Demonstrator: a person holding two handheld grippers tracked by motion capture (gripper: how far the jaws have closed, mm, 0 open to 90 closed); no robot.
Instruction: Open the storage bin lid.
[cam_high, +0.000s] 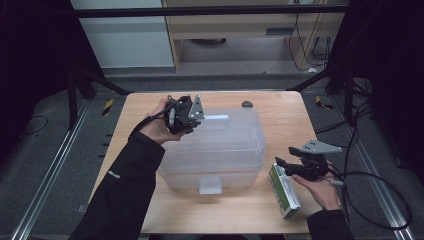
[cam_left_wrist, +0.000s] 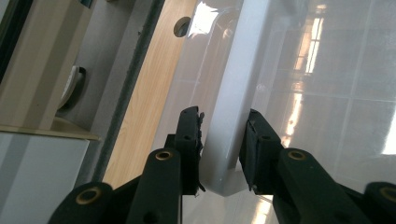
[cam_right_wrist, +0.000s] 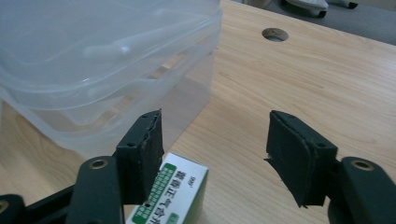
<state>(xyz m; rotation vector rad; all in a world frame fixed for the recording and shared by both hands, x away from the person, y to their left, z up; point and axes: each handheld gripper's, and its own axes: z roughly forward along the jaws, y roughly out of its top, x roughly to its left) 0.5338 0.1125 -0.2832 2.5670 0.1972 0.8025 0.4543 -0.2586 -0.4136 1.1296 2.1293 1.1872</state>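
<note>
Right gripper (cam_right_wrist: 215, 154) jaws gape, green box (cam_right_wrist: 170, 196) under one jaw, unheld: centre it before squeezing. Left gripper (cam_left_wrist: 224, 154) clamps tub's latch tab (cam_left_wrist: 224, 140) between jaws; lift evenly.
</note>
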